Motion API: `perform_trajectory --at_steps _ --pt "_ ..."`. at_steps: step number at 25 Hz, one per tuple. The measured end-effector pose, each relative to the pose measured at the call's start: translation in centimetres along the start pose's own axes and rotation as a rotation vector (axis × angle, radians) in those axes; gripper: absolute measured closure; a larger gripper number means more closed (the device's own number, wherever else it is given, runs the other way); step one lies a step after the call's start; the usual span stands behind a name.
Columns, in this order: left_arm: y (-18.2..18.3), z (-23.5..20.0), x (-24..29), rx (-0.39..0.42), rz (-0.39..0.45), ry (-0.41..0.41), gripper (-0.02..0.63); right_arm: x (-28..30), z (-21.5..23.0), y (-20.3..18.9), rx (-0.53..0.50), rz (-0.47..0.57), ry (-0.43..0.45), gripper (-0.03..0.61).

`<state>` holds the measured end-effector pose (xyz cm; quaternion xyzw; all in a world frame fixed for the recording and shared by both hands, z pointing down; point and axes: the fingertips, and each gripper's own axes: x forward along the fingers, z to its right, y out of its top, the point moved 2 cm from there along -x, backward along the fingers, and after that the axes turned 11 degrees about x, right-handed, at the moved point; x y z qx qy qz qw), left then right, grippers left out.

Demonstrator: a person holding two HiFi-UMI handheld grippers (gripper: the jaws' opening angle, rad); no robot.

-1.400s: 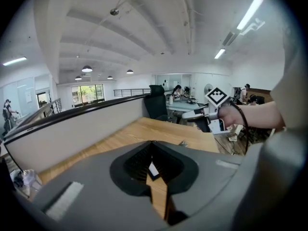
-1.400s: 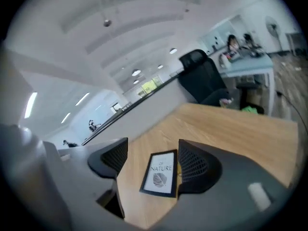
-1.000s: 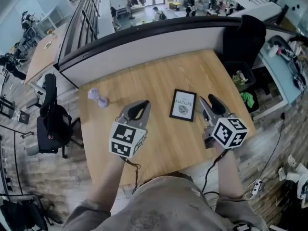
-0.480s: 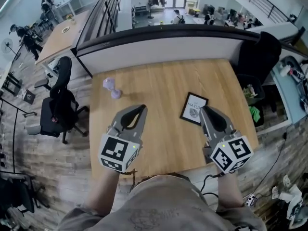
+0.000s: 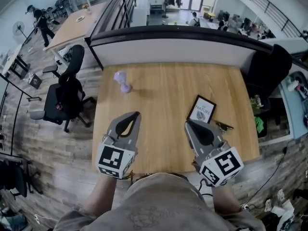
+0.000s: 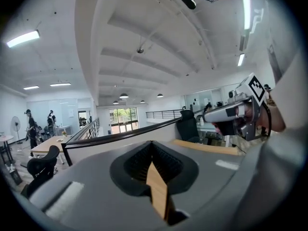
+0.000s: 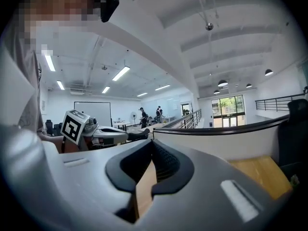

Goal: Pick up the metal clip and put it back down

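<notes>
Lying flat on the wooden table, near its right edge: one metal clip, dark and brass-toned, just beside the lower right corner of the framed print. No gripper touches it.

Right gripper: held over the table's near edge, to the left of the clip and apart from it. Jaws have just closed; in the right gripper view the black pads meet at the tips with nothing between them, and only wood shows through the gap behind. Marker cube is nearest the person.

Left gripper: held over the near left part of the table, well apart from the clip. In the left gripper view its pads are likewise together at the tips and hold nothing. Marker cube is at the rear.

Framed print: black frame, white sheet with a grey motif, lying flat on the table's right half.

Lilac dumbbell-shaped item: far left part of the table, well apart from everything else.

Surroundings: a dark-capped partition along the table's far edge; a black office chair on the floor to the left.
</notes>
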<state>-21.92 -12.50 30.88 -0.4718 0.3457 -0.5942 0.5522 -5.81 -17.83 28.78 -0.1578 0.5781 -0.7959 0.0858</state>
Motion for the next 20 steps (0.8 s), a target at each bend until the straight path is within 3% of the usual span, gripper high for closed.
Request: perform_trajectory --at_steps 4,20 --pt "-0.5 -0.5 -1.1 -0.024 -0.010 0.038 0.612 0.6 -0.5 -0.8 0.007 -0.022 0.029 0.568" --pt "0.0 0.1 -1.8 -0.002 -0.016 0.025 0.612 1.0 -0.3 -1.1 0.001 -0.036 0.042 0.568"
